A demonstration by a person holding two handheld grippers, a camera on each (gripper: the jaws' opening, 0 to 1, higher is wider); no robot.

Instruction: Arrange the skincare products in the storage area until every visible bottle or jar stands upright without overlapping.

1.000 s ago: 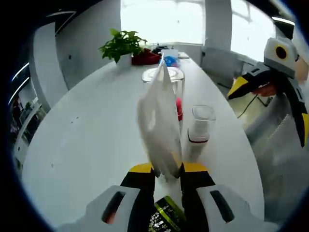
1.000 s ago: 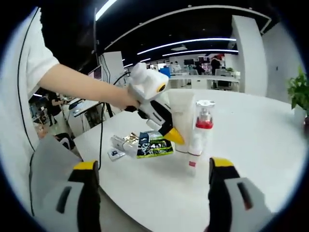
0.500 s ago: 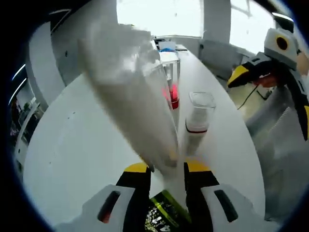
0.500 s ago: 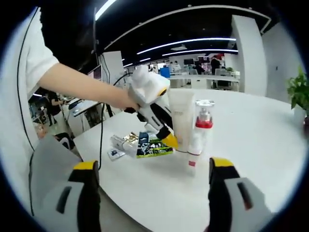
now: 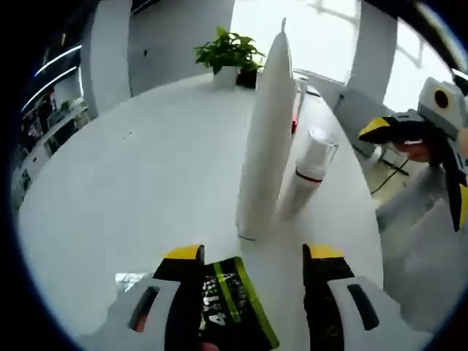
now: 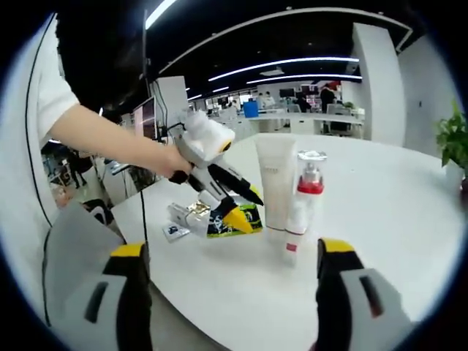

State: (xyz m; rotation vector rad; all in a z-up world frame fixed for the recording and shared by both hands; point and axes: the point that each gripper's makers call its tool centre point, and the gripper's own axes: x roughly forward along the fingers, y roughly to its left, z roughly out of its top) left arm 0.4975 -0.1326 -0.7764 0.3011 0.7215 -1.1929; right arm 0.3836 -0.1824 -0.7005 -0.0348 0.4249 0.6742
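Two products stand upright at frame centre: a white squeeze tube [image 5: 265, 131] touching a red-collared pump bottle [image 5: 303, 179]. Your left gripper [image 5: 252, 257] and right gripper [image 6: 230, 259] gape, released. Top-heavy and soft, the tube tips easily; grip low.

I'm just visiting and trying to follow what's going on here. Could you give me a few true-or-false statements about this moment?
1. The white tube stands upright on the table. True.
2. The left gripper is clamped on the tube. False: its fingers are open and apart from it.
3. A pump bottle stands beside the tube. True.
4. The right gripper holds the green sachet. False: it is open, and the sachet lies flat on the table.
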